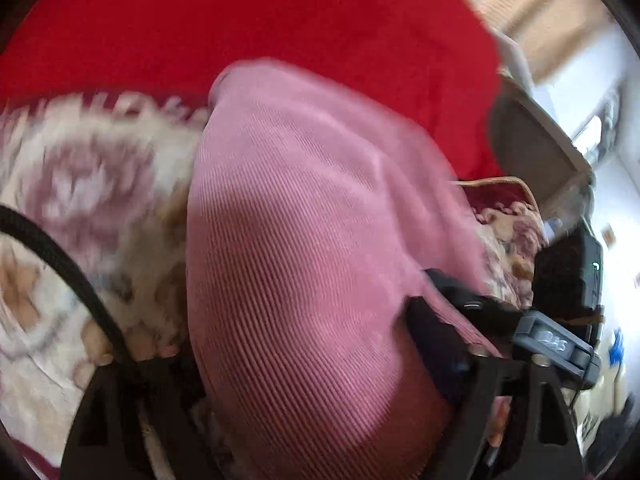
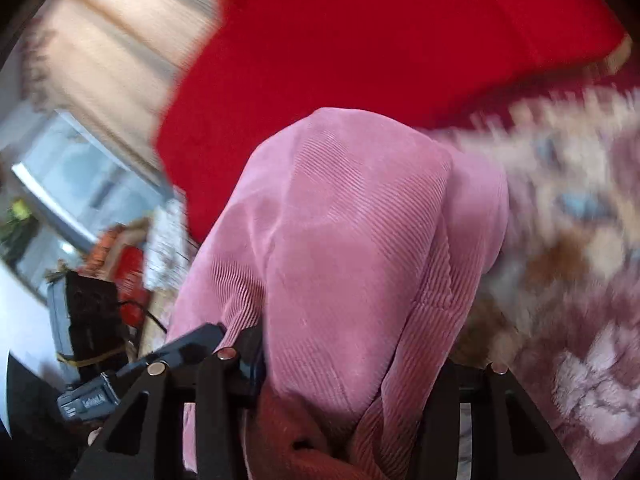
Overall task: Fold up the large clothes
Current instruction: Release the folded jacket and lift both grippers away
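Two grippers at pink corduroy garment (image 1: 304, 240) draped over patterned blanket (image 1: 80, 184). Left gripper (image 1: 320, 420) spread wide, fabric between, unpinched — fold may slump. Right gripper (image 2: 340, 400) clenched on bunched cloth — uneven pull risks skewed crease.

Pink ribbed garment (image 1: 304, 248) fills the centre, draped between the wide-set fingers of the left gripper (image 1: 320, 412). Beneath lies a floral blanket (image 1: 80, 184); beyond, red cloth (image 1: 248, 16).
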Demonstrator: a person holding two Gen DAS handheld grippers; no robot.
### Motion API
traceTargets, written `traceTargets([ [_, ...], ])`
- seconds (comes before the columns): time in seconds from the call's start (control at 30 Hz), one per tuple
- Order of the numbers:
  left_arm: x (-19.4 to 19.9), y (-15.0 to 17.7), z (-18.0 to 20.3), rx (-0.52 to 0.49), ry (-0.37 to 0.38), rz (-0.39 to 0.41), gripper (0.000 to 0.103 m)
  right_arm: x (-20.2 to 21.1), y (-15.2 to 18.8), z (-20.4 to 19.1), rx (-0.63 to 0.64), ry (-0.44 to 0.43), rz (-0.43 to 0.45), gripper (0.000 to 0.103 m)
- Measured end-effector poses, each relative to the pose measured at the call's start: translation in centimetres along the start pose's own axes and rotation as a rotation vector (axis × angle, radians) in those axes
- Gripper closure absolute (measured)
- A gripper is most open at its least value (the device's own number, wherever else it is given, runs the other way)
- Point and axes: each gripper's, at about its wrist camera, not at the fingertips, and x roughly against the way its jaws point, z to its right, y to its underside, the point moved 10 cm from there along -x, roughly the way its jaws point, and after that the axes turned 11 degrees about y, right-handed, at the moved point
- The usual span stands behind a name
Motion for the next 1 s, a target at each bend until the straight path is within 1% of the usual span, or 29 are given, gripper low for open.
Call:
traceTargets([
  [0.07,0.5,0.0,-0.3,0.057,0.05,-0.014,0.006,-0.1,-0.2,0.3,-0.031,-0.037,-0.01,0.041],
  [0.1,0.9,0.0,-0.2,0.038,0.033,-0.003,0.006,0.4,-0.3,0.2,-0.024,-0.037,-0.003,0.04],
  [0.2,2.6,0.1,0.5,-0.071,-0.063,0.037,0.006,1.4,0.1,0.2,-0.008,-0.02,0.007,0.039],
  [0.3,5.2,0.6,1.9,-0.18,-0.121,0.083,0.006,3.2,0.5,0.3,0.001,-0.002,0.027,0.039],
  [0.37,7.0,0.8,2.5,-0.243,-0.149,0.104,0.006,5.0,0.2,0.4,0.022,0.035,0.067,0.039],
  [0.43,7.7,0.8,2.9,-0.255,-0.138,0.116,0.006,6.9,-0.4,0.5,0.058,0.106,0.138,0.039],
  [0.47,8.3,1.1,2.8,-0.255,-0.123,0.12,0.006,8.2,-1.0,0.3,0.079,0.134,0.192,0.039],
  [0.5,8.1,1.3,2.7,-0.253,-0.111,0.113,0.006,9.2,-1.6,0.0,0.096,0.143,0.238,0.039],
  [0.53,7.7,1.5,2.6,-0.251,-0.114,0.099,0.006,10.0,-2.1,-0.5,0.104,0.142,0.265,0.039],
  [0.57,7.0,1.7,2.2,-0.242,-0.118,0.074,0.006,10.5,-2.7,-1.1,0.114,0.132,0.29,0.043],
  [0.6,6.6,1.9,2.0,-0.23,-0.113,0.063,0.006,10.7,-3.2,-1.9,0.128,0.122,0.303,0.049],
  [0.67,5.2,2.0,2.1,-0.206,-0.101,0.044,0.006,9.7,-4.1,-3.2,0.161,0.114,0.287,0.055],
  [0.73,4.5,2.4,2.1,-0.215,-0.118,0.024,0.005,7.6,-4.6,-3.7,0.168,0.104,0.25,0.057],
  [0.77,4.2,2.6,2.0,-0.225,-0.135,0.01,0.005,6.1,-4.6,-3.5,0.165,0.111,0.211,0.058],
  [0.83,3.6,3.0,2.1,-0.237,-0.139,-0.006,0.005,1.6,-3.9,-1.3,0.144,0.164,0.081,0.06],
  [0.87,3.2,3.2,2.0,-0.243,-0.153,-0.01,0.004,0.1,-3.6,-0.3,0.127,0.156,0.052,0.06],
  [0.9,2.9,3.4,2.0,-0.257,-0.17,-0.012,0.004,0.1,-3.8,0.1,0.11,0.122,0.063,0.059],
  [0.93,2.6,3.7,2.0,-0.271,-0.181,-0.017,0.004,0.3,-3.9,0.3,0.093,0.113,0.053,0.06],
  [1.0,2.0,4.2,1.9,-0.267,-0.188,-0.026,0.003,0.7,-3.9,0.5,0.081,0.128,0.039,0.06],
])
